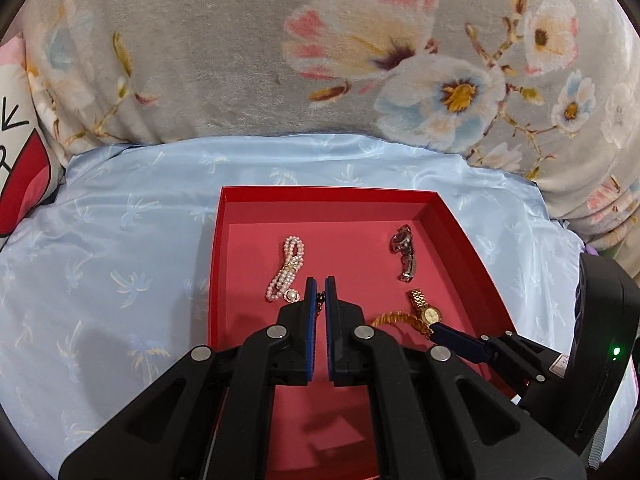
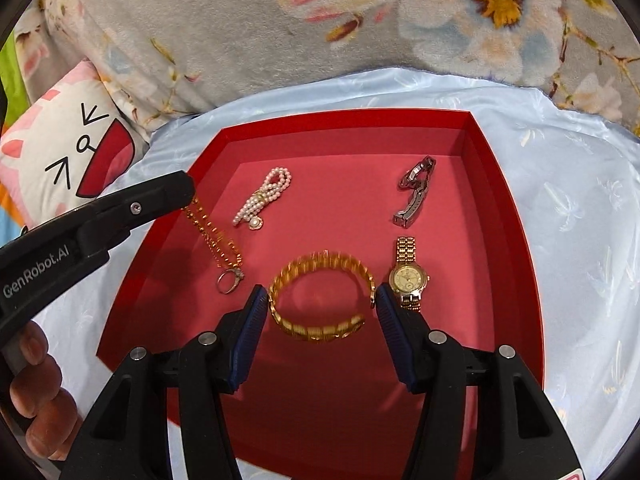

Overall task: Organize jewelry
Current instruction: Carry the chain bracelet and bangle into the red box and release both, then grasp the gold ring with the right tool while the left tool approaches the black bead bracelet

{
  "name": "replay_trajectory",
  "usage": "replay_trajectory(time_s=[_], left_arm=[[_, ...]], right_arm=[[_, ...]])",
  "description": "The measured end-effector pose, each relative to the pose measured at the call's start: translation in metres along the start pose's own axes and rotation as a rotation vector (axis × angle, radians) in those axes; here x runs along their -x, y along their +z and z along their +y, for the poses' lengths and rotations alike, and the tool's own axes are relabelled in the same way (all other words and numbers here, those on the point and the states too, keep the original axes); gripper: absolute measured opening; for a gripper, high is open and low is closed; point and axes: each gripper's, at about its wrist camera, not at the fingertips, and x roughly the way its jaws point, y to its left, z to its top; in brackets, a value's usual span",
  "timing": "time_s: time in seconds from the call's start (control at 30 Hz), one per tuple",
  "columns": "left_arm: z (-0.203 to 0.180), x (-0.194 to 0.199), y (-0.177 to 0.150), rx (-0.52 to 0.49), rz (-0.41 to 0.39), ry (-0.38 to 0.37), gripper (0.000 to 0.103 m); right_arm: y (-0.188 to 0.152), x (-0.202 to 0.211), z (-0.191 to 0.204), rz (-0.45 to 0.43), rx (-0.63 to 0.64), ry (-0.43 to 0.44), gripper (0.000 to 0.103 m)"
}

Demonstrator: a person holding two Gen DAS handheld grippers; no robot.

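A red tray (image 2: pixel 504 216) holds a pearl bracelet (image 2: pixel 262 198), a silver watch (image 2: pixel 416 190), a gold watch (image 2: pixel 407 274) and a gold bangle (image 2: pixel 320 296). My left gripper (image 1: pixel 320 294) is shut on a gold chain (image 2: pixel 212 232) with a ring (image 2: pixel 229 280) at its lower end; the ring rests on the tray floor. In the right wrist view the left gripper (image 2: pixel 188 196) reaches in from the left. My right gripper (image 2: pixel 320 300) is open, its fingers either side of the gold bangle. In the left wrist view the tray (image 1: pixel 224 240) shows the pearl bracelet (image 1: pixel 286 268), silver watch (image 1: pixel 404 252), gold watch (image 1: pixel 426 308).
The tray sits on a light blue satin cushion (image 1: pixel 120 248). A grey floral blanket (image 1: pixel 240 60) rises behind it. A white and pink cartoon pillow (image 2: pixel 60 148) lies at the left. The person's fingers (image 2: pixel 36 396) show at the lower left.
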Motion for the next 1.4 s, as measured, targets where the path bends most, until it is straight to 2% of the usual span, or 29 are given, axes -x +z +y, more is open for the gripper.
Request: replay_trajectory(time_s=[0.07, 0.17, 0.33, 0.47, 0.73, 0.83, 0.87, 0.93, 1.17, 1.4], left_arm=[[0.004, 0.002, 0.001, 0.015, -0.009, 0.005, 0.005], [0.008, 0.009, 0.000, 0.020, -0.023, 0.021, 0.015], [0.012, 0.034, -0.016, 0.019, -0.046, 0.040, 0.017], [0.012, 0.054, -0.040, 0.005, -0.041, 0.052, 0.022], [0.006, 0.086, -0.114, -0.008, 0.000, 0.067, 0.028], [0.001, 0.093, -0.137, -0.008, 0.016, 0.061, 0.030], [0.000, 0.094, -0.142, -0.004, 0.021, 0.054, 0.034], [-0.003, 0.097, -0.151, 0.003, 0.030, 0.038, 0.035], [-0.014, 0.100, -0.168, -0.001, 0.052, 0.020, 0.037], [-0.020, 0.098, -0.174, -0.022, 0.055, 0.045, 0.037]], right_arm=[[0.000, 0.006, -0.003, -0.015, -0.005, 0.002, 0.056], [0.000, 0.022, -0.008, -0.046, -0.015, -0.001, 0.056], [-0.017, 0.060, -0.019, -0.075, -0.037, -0.001, 0.056], [-0.050, 0.092, -0.026, -0.084, -0.042, -0.033, 0.056], [-0.134, 0.143, -0.042, -0.077, -0.093, -0.094, 0.056], [-0.159, 0.150, -0.036, -0.057, -0.071, -0.119, 0.056], [-0.166, 0.150, -0.033, -0.050, -0.063, -0.112, 0.056], [-0.175, 0.150, -0.026, -0.039, -0.042, -0.100, 0.056], [-0.184, 0.136, -0.006, -0.014, 0.027, -0.098, 0.056], [-0.184, 0.129, -0.006, 0.000, 0.019, -0.100, 0.049]])
